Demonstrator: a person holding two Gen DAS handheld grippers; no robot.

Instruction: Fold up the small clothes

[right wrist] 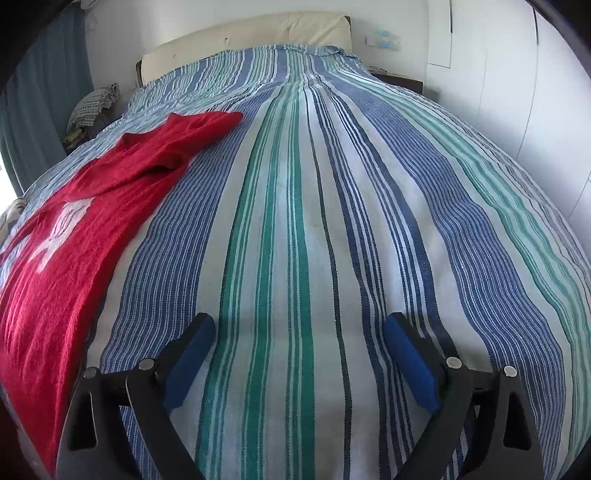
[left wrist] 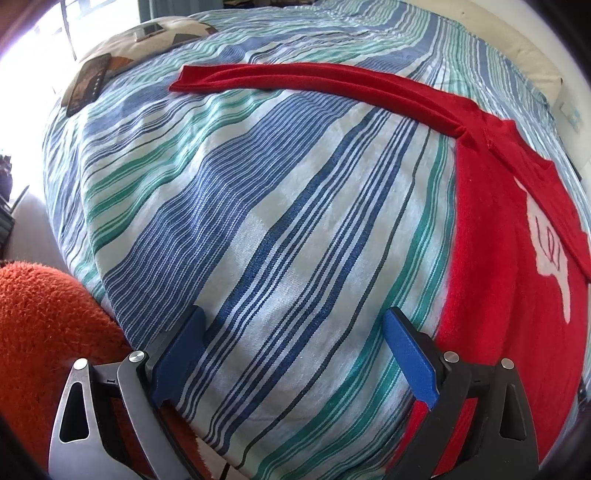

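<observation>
Both the left gripper (left wrist: 295, 332) and right gripper (right wrist: 299, 332) are hovering released over the striped bedspread (right wrist: 332, 184), the red sweater (left wrist: 498, 240) lying beside them, a phone (left wrist: 86, 85) resting near the pillow.

Bedspread (right wrist: 332, 229): stripes of blue, green, teal and white with thin dark lines.
Garment (left wrist: 498, 258): red, white motif with fine red lines on its front.
Plush item (left wrist: 48, 325) at the bed's near left edge: orange, fuzzy.
Headboard (right wrist: 251, 33): cream.
Curtain (right wrist: 40, 92): dull blue-green.
Left gripper (left wrist: 295, 354) pads: blue on black and grey metal.
Right gripper (right wrist: 299, 358) pads: blue on black.
</observation>
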